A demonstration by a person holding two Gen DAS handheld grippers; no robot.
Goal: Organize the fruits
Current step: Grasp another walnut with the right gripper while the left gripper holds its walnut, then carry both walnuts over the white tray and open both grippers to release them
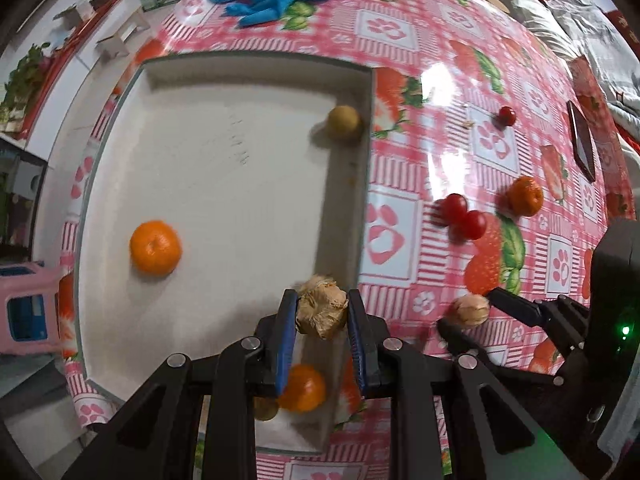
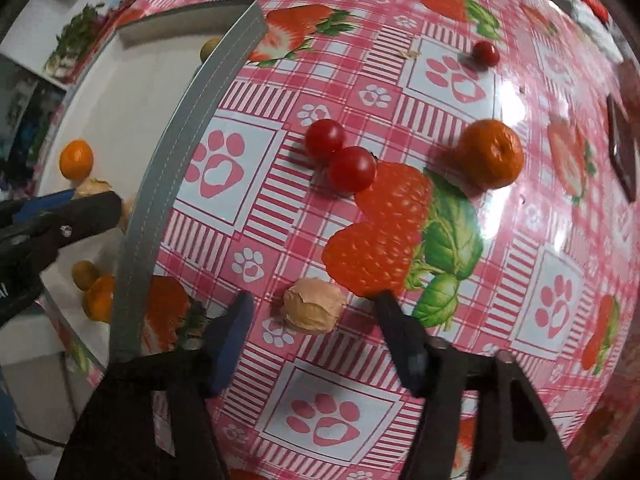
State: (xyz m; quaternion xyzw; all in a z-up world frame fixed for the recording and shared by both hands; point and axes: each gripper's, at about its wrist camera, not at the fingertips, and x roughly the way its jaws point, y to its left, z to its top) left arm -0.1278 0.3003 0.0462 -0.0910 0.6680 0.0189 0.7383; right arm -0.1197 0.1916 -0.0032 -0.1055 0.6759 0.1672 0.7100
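here the left gripper [image 1: 322, 314] is clamped on a papery husked fruit [image 1: 321, 307] over the white tray [image 1: 348, 216], at its near wall. the right gripper [image 2: 314, 334] straddles another husked fruit [image 2: 314, 306] lying just outside that wall, pads not touching. probably light and crushable, best pinched gently across the middle.

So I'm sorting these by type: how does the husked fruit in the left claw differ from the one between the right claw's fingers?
The husked fruit in the left claw is pinched between the pads above the white tray; the husked fruit on the tablecloth lies untouched between the right claw's open fingers. The held one's husk looks crumpled, the other's smoother. Both are tan and papery.
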